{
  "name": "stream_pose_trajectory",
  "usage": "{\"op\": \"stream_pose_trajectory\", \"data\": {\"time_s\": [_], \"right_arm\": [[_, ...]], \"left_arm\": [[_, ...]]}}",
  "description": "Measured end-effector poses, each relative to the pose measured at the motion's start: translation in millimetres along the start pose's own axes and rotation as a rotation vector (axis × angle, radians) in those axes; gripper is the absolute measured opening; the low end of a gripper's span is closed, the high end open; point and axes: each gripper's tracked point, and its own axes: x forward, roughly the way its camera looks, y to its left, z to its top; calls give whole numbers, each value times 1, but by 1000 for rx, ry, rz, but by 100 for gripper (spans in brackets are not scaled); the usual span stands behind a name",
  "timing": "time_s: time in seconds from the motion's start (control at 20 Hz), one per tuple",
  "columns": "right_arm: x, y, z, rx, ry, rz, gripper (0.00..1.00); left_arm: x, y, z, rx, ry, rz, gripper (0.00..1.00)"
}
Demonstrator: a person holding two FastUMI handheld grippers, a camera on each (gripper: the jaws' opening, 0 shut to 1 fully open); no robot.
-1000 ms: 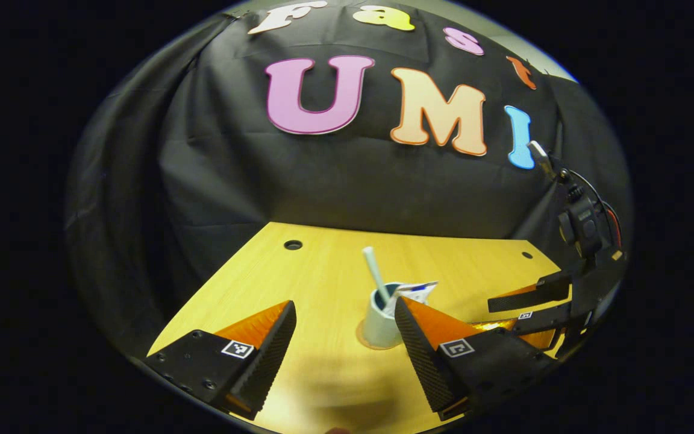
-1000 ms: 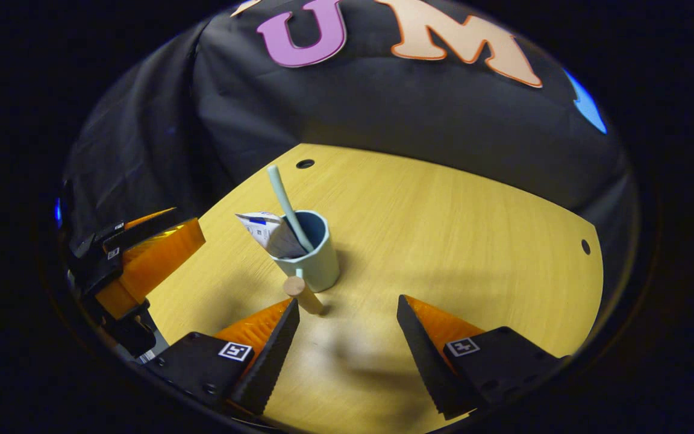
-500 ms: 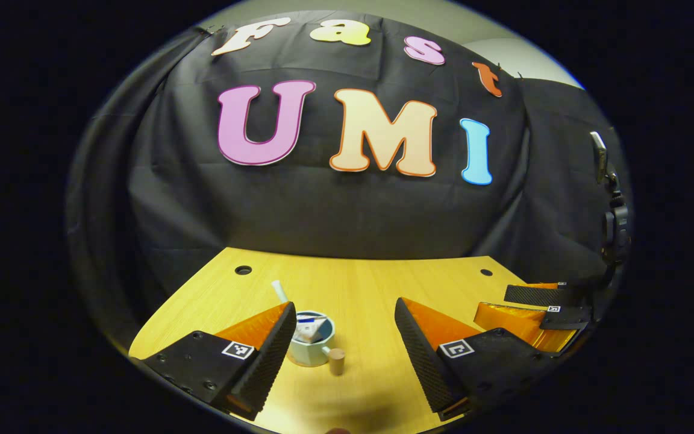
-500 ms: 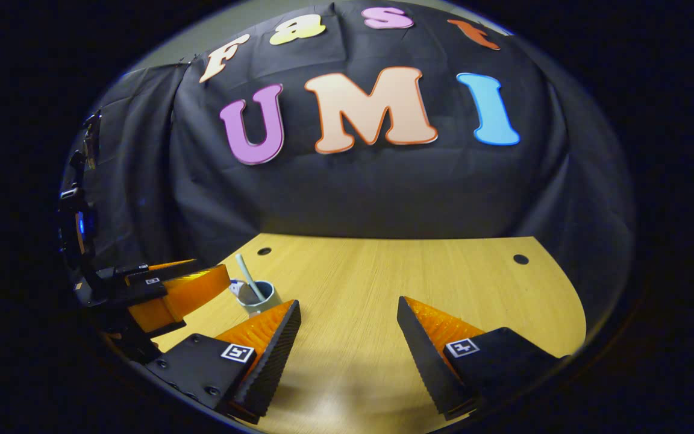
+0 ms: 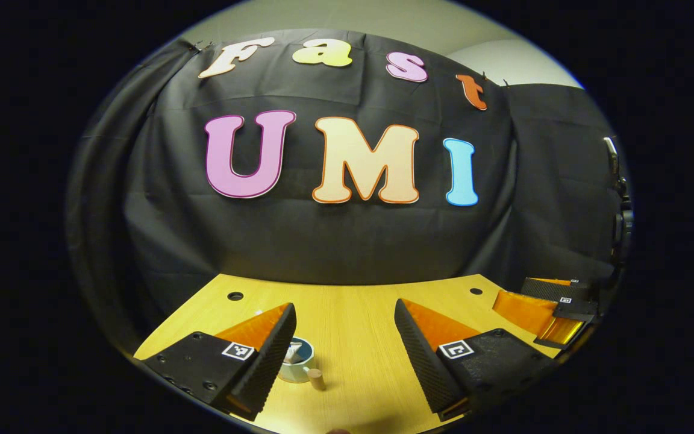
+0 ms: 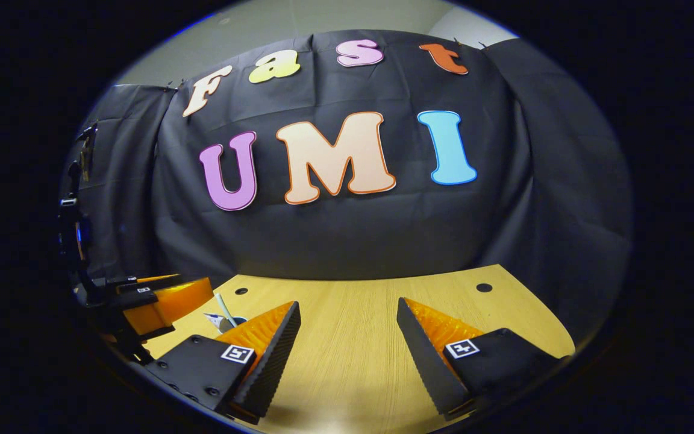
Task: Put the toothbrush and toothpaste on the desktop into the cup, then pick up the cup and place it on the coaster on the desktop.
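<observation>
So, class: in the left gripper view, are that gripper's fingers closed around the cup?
No: the left gripper has its fingers spread wide, and the cup stands free on the desktop.

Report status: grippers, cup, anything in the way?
Left gripper open, right gripper open, both holding nothing. Cup upright on the desktop, toothbrush and toothpaste inside. No obstruction seen.

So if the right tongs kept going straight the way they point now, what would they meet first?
Probably nothing close: ahead of the open right tongs lies bare yellow wooden desktop, then the black cloth wall. The pale blue cup sits off to their left, out of line. Depth is hard to judge.
</observation>
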Motion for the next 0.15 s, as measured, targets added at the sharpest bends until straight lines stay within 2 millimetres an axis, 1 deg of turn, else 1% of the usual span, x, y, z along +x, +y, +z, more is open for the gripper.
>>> {"op": "stream_pose_trajectory", "data": {"time_s": [0.15], "right_arm": [[-6, 1, 6, 5, -19, 3, 99]], "left_arm": [[-3, 4, 3, 2, -14, 9, 95]]}}
